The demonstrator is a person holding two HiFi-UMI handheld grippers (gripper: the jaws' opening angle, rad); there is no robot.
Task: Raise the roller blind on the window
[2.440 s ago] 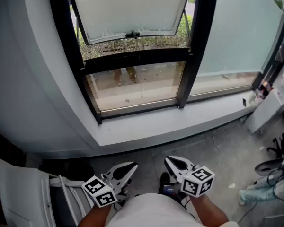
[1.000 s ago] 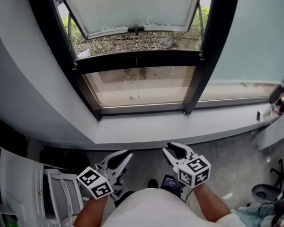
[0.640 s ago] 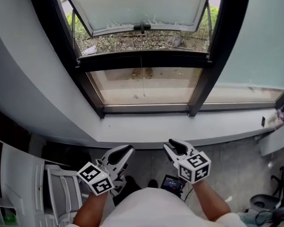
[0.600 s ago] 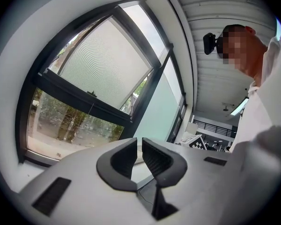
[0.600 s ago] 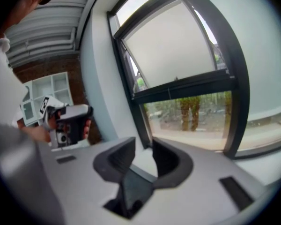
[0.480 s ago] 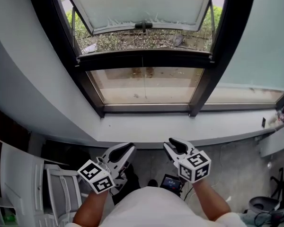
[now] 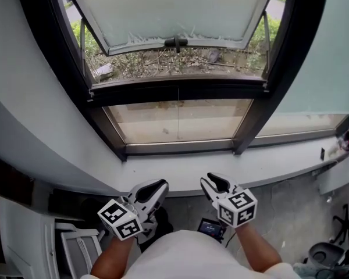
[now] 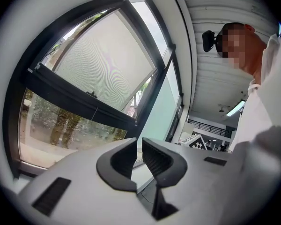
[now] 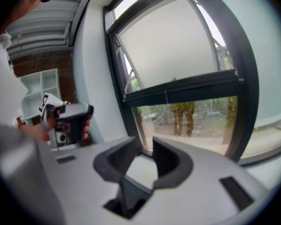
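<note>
The black-framed window fills the head view, its pale upper panel tilted outward above a black handle. A thin cord hangs down the middle of the clear lower pane. The same pale panel and cord show in the gripper views. My left gripper is held low in front of the sill, shut with nothing in it. Beside it my right gripper stands open and empty; its jaws have just been opening. Neither gripper touches the window.
A white sill runs under the window, with a grey wall at the left. A white chair stands at lower left. A dark device lies on the floor between my arms. A black chair base sits at lower right.
The person and both grippers have moved closer to the window and sill. The white chair has slid lower at the left of the head view.
</note>
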